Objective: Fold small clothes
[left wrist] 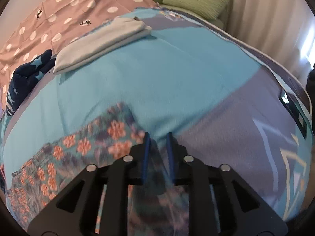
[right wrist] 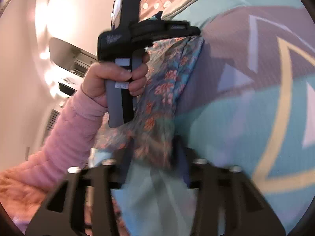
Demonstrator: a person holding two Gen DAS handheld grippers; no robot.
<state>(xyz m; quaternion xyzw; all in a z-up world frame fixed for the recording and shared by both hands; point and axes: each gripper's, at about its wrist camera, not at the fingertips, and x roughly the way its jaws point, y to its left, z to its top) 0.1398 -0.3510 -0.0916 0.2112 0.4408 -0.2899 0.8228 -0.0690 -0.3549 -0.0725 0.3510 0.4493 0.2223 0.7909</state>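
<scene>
Floral cloth fills the lower left of the left wrist view: the floral garment [left wrist: 82, 149] lies partly on the blue bedspread [left wrist: 157, 74], and one end runs up between the blue pads of the left gripper [left wrist: 158, 137], whose fingers sit close together with fabric pinched between them, so it looks clamped on the cloth. From the right wrist view the same garment [right wrist: 163, 90] hangs as a stretched band from the left gripper at upper centre, held by the person's left hand [right wrist: 116, 80], down to the right gripper [right wrist: 153, 157] at the bottom; fabric passes into that gap, but blur hides whether those fingers are pressed on it, so I cannot tell. By the look of it the cloth is thin, light and limp: it will sag and bunch, slide little on the bedspread, and is best taken at corners or along a hem and kept taut. Counting left to right in the left wrist view: one dark star-print item [left wrist: 25, 78], one folded pale grey garment [left wrist: 102, 43], one floral garment, two green cushions [left wrist: 196, 0].
</scene>
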